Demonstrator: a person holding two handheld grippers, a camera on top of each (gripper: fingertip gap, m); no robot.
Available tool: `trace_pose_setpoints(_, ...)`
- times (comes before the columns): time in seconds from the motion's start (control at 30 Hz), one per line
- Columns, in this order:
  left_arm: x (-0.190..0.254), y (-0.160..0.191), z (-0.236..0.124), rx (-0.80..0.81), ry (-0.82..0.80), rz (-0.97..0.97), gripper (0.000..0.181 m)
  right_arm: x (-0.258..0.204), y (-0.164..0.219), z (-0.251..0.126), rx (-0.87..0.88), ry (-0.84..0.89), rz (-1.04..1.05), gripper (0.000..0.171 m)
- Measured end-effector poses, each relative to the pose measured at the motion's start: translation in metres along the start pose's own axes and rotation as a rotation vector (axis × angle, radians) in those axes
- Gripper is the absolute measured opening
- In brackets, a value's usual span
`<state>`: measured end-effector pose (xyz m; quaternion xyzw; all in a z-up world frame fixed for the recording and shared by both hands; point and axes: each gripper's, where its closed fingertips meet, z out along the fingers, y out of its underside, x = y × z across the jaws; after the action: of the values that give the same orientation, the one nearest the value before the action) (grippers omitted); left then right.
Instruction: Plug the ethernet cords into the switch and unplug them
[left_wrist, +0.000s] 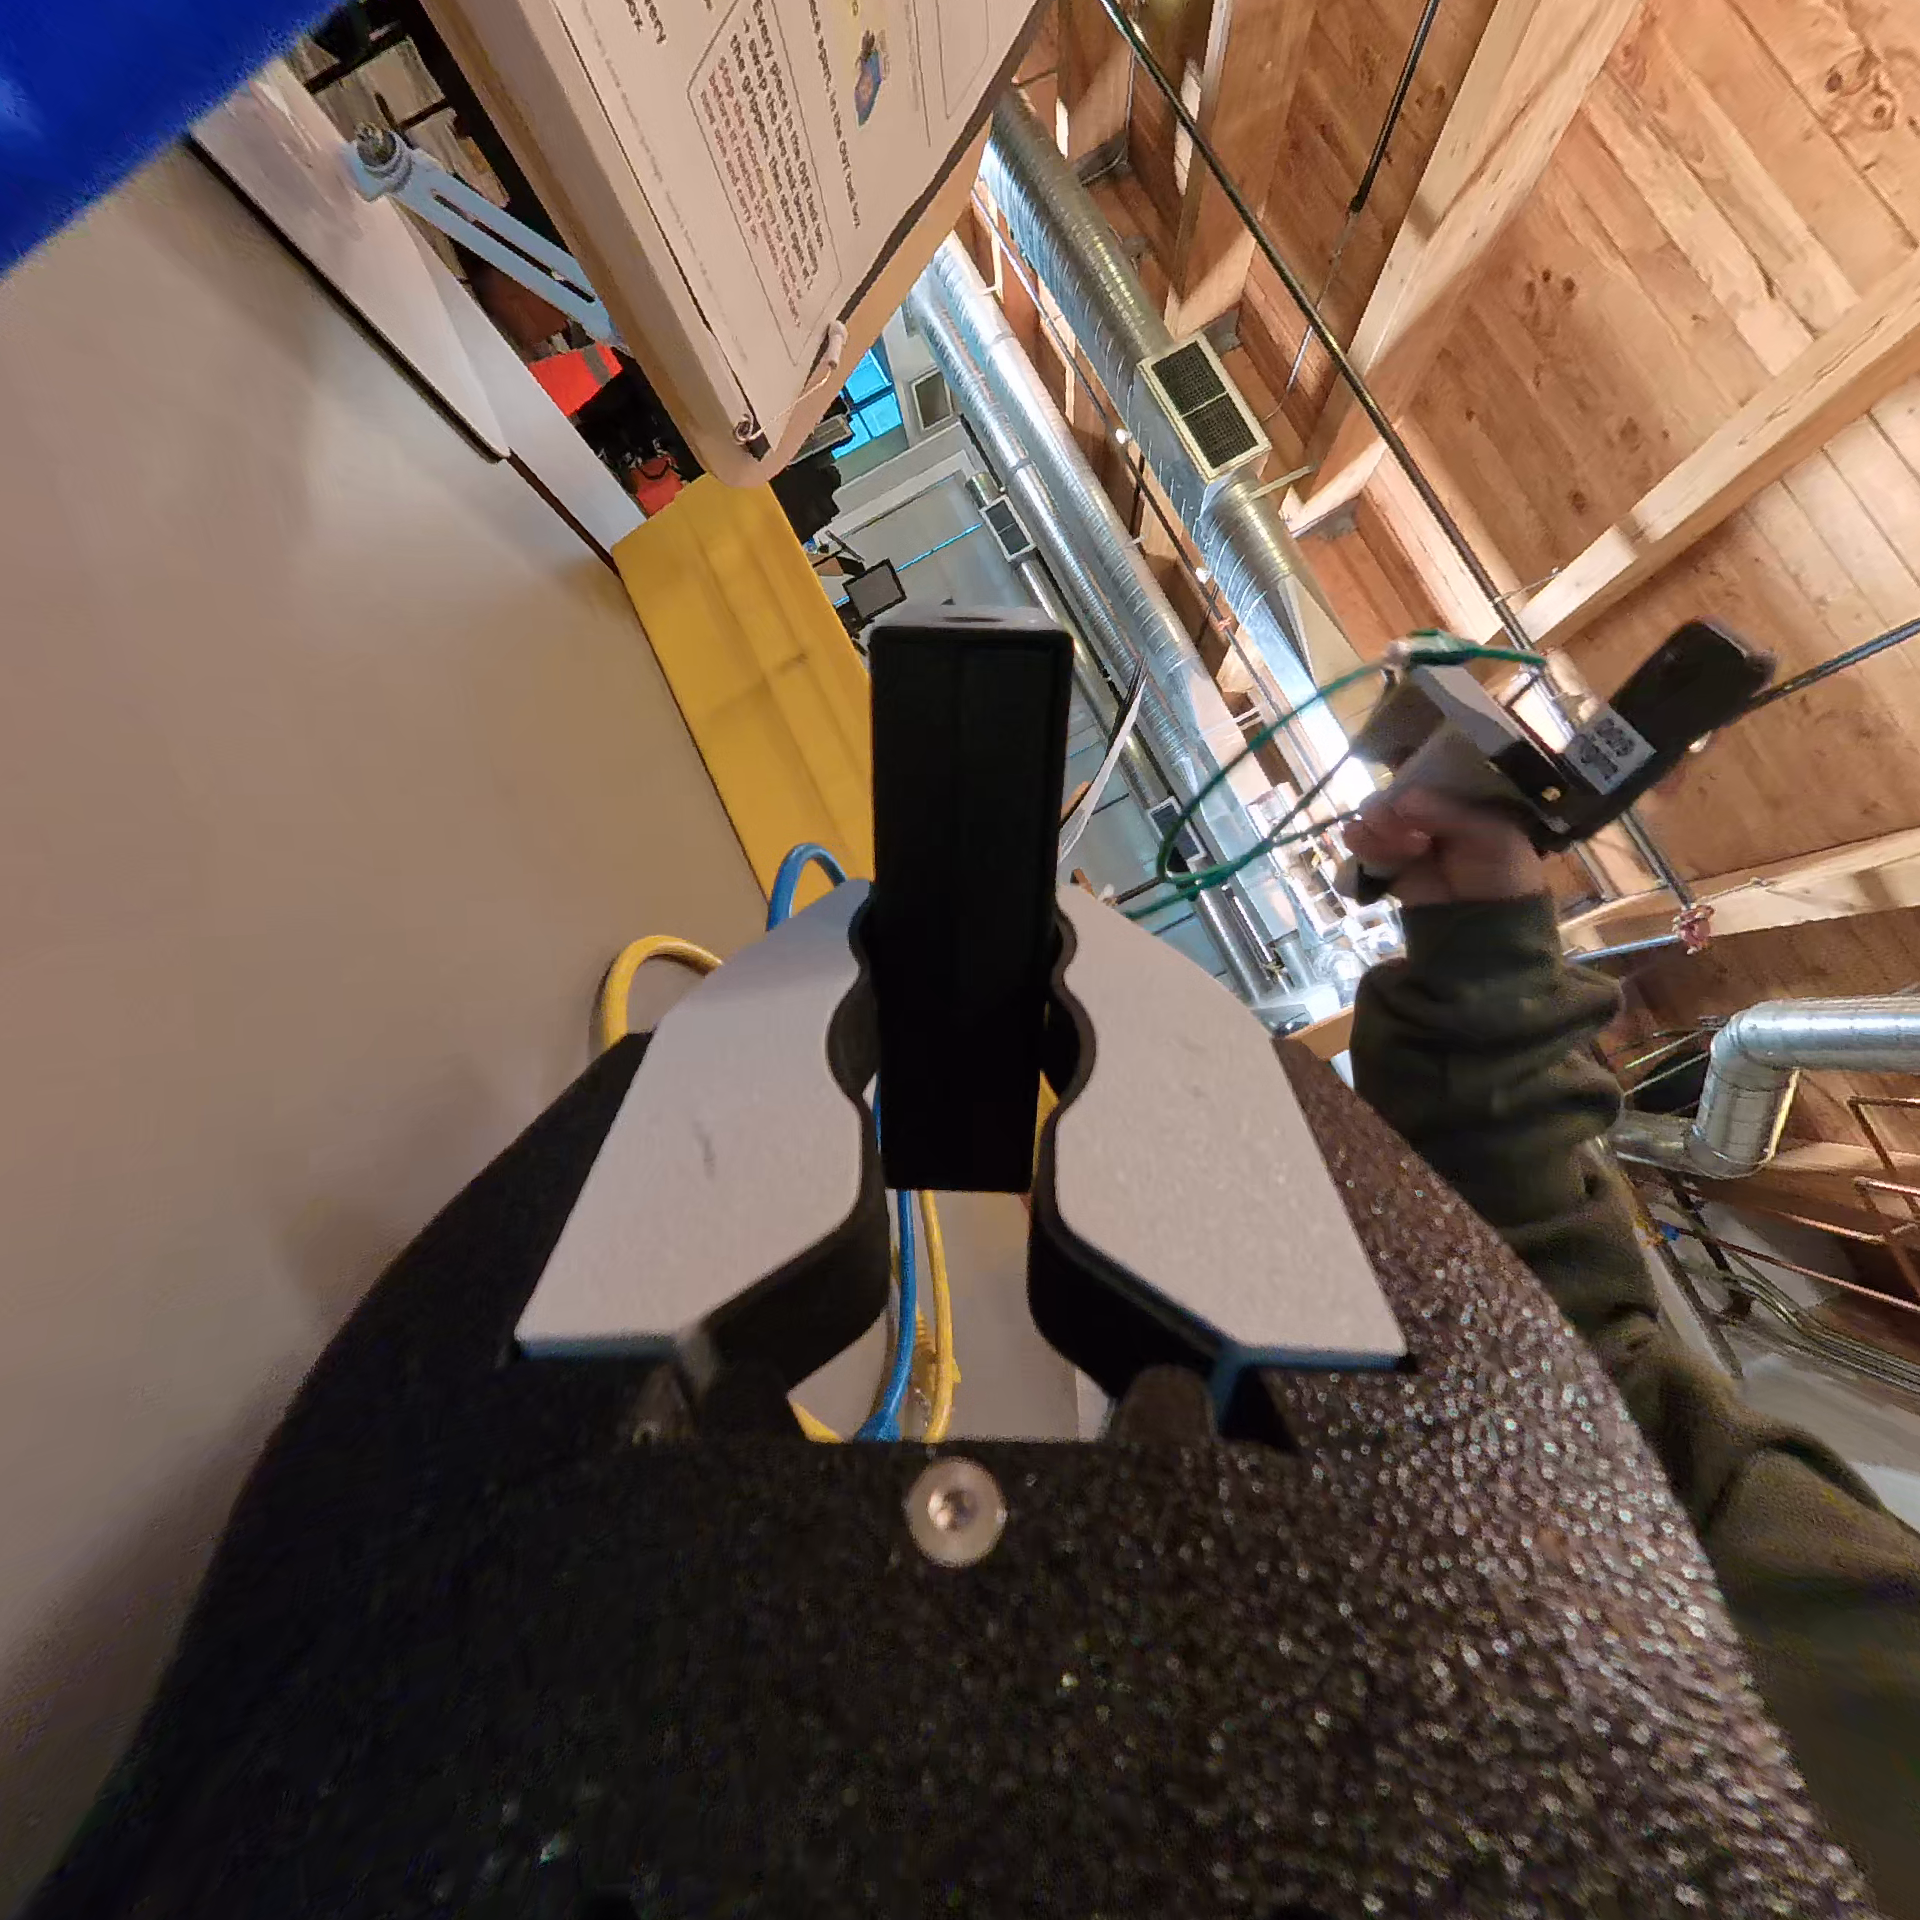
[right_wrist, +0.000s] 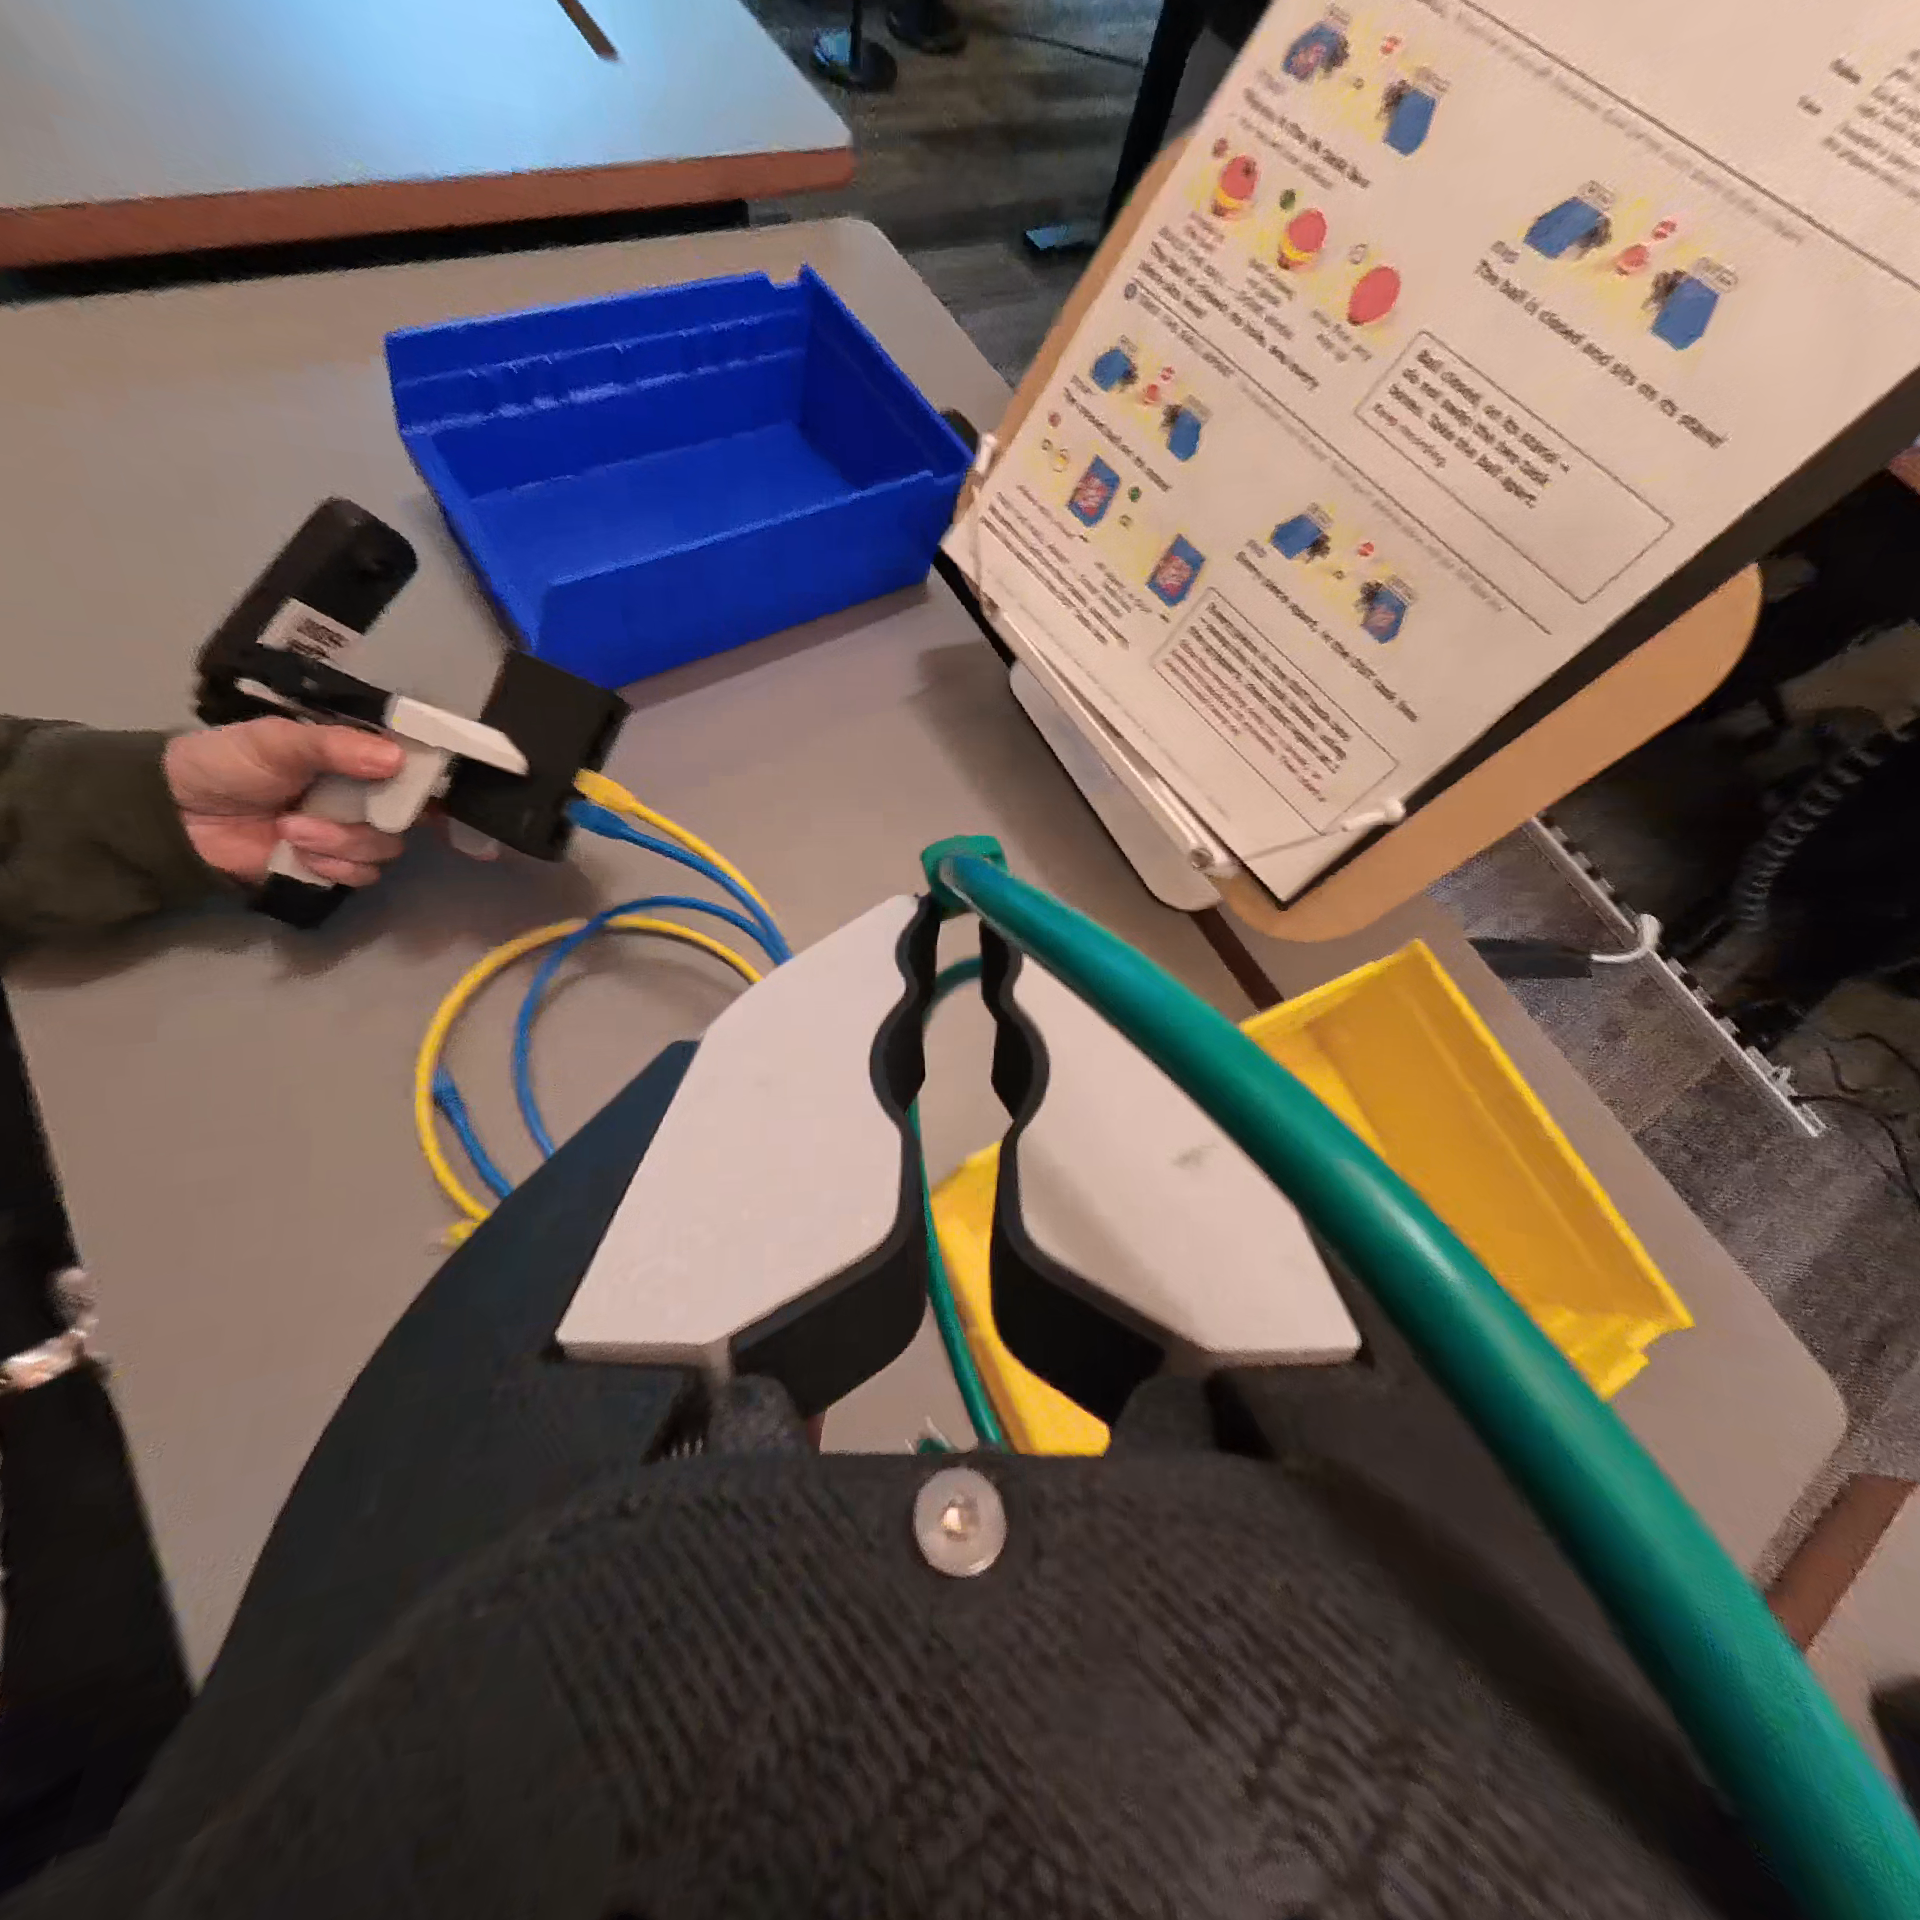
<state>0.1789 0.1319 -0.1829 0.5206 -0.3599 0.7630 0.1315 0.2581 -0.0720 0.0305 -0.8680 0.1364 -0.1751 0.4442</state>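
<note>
The left gripper (left_wrist: 961, 1029) is clamped on the switch (left_wrist: 966, 883); the right gripper (right_wrist: 961, 935) pinches the green cord (right_wrist: 1299, 1122) at 12 o'clock — line up squarely, push straight.

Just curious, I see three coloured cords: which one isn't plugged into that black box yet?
The green cord. Its plug end is pinched in the right gripper, away from the switch, while the yellow cord and blue cord already sit in the switch's ports.
</note>
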Motion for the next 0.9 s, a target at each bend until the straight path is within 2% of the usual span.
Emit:
trace_pose_setpoints(0.13,-0.001,0.001,0.0,-0.007,0.001,0.005,0.027,0.045,0.055,0.031,-0.145,0.066,-0.039,0.008)
trace_pose_setpoints(0.2,-0.002,0.001,0.0,-0.007,-0.005,0.008,0.027,0.061,0.098,0.049,-0.26,0.097,-0.055,0.007)
trace_pose_setpoints(0.33,-0.004,0.0,-0.001,-0.005,-0.008,0.006,0.027,0.068,0.177,0.08,-0.467,0.061,-0.019,0.011)
trace_pose_setpoints(0.5,-0.009,0.001,-0.001,-0.007,-0.017,-0.001,0.027,0.066,0.236,0.097,-0.697,-0.017,-0.04,0.008)
trace_pose_setpoints(0.6,-0.012,0.002,-0.001,-0.007,-0.022,-0.009,0.027,0.064,0.257,0.107,-0.784,-0.043,-0.068,0.008)
trace_pose_setpoints(0.8,-0.013,0.001,-0.002,-0.006,-0.022,-0.01,0.027,0.057,0.266,0.112,-0.831,-0.077,-0.063,0.05)
trace_pose_setpoints(0.9,-0.013,0.002,-0.001,-0.011,-0.02,-0.01,0.027,0.057,0.257,0.107,-0.807,-0.085,-0.055,0.052)
